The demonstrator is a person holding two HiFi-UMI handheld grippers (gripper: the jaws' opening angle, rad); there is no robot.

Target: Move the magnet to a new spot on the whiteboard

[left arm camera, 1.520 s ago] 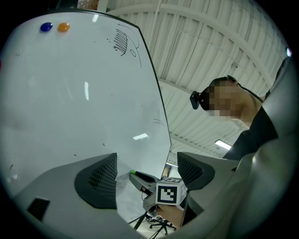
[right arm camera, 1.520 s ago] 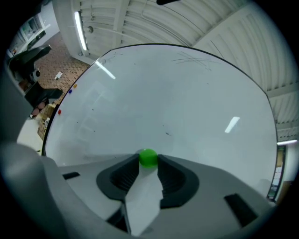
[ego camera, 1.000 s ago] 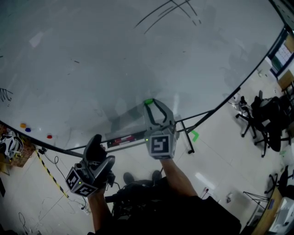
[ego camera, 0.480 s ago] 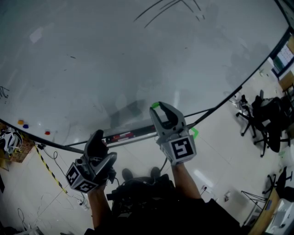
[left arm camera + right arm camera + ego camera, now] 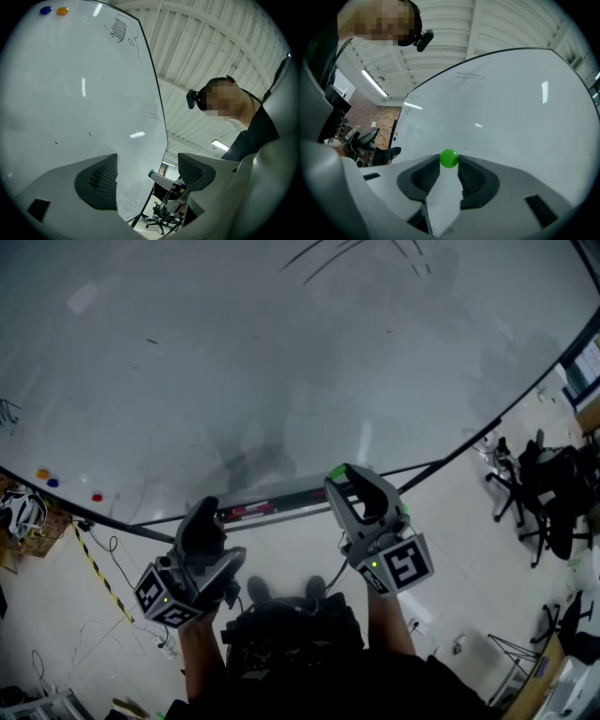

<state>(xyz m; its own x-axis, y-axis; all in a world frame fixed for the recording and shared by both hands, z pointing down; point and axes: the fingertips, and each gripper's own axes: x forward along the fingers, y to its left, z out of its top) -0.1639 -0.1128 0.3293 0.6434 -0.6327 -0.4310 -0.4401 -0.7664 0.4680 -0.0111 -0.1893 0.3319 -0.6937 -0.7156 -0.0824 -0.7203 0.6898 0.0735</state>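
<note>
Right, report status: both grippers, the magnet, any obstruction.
Left gripper open, empty. Right gripper shut on green magnet, apparently just off the whiteboard. Three other magnets far left on the board, out of the way.
</note>
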